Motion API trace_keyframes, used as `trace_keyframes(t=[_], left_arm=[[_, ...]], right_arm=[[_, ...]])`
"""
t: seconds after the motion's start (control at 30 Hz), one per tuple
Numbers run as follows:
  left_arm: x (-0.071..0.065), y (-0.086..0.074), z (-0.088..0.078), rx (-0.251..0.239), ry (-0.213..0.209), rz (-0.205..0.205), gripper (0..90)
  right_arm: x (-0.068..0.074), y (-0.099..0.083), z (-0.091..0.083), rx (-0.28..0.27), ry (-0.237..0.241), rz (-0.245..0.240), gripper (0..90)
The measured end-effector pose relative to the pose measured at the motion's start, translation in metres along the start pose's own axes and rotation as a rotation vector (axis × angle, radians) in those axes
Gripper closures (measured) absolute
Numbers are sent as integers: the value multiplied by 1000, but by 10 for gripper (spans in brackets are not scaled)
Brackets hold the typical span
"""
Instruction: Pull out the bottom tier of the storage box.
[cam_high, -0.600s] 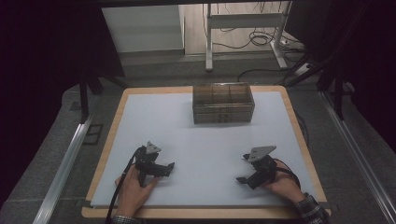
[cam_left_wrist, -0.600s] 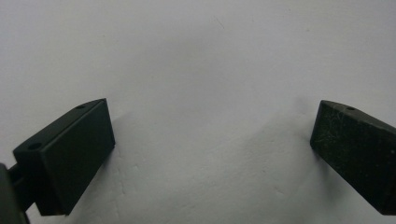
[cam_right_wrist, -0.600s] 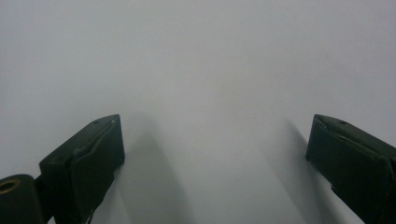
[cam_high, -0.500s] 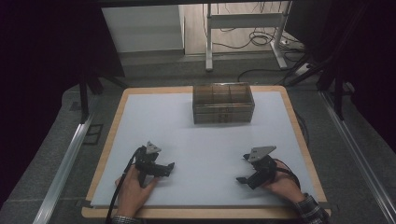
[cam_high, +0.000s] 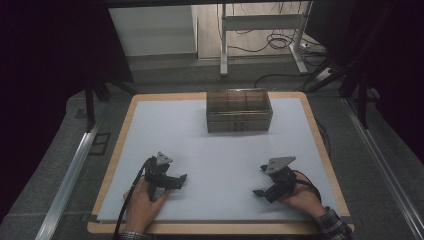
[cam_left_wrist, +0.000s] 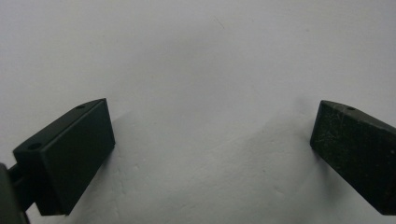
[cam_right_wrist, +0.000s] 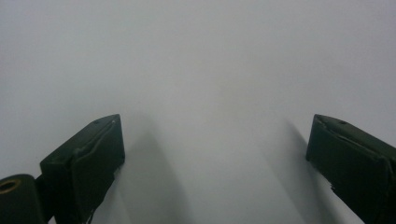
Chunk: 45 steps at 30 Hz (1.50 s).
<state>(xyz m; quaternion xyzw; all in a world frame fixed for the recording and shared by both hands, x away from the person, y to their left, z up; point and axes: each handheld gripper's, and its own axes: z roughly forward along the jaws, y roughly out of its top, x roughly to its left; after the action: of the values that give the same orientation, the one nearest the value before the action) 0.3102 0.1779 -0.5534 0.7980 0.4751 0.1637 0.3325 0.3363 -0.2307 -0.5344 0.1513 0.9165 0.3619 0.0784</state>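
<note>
A clear brown plastic organiser box (cam_high: 239, 110) with several compartments stands at the far middle of the white table sheet (cam_high: 215, 150). My left gripper (cam_high: 172, 181) rests low over the near left of the sheet, held by a hand, jaws pointing right. My right gripper (cam_high: 262, 183) sits at the near right, jaws pointing left. In the left gripper view the left gripper (cam_left_wrist: 212, 135) has its two black jaws wide apart over bare white sheet. In the right gripper view the right gripper (cam_right_wrist: 215, 144) is also open with nothing between its jaws.
The sheet lies on a wooden board (cam_high: 120, 135) with grey padding around it. A metal rail (cam_high: 70, 170) runs along the left, another along the right (cam_high: 385, 165). Desk legs and cables (cam_high: 280, 42) lie on the floor beyond the table.
</note>
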Motion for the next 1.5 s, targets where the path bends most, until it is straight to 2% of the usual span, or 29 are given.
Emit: trace_keyframes(t=[0.37,0.53,0.9,1.17,1.5], left_arm=[[0,0,0,0,0,0,0],[0,0,0,0,0,0,0],[0,0,0,0,0,0,0],[0,0,0,0,0,-1,0],[0,0,0,0,0,-1,0]], right_arm=[[0,0,-1,1,-1,7,48],[2,2,-3,7,-4,3,103],[0,9,-7,35,-39,-8,165],[-3,16,-7,53,-58,-26,167],[-11,25,-7,78,-147,-80,274]])
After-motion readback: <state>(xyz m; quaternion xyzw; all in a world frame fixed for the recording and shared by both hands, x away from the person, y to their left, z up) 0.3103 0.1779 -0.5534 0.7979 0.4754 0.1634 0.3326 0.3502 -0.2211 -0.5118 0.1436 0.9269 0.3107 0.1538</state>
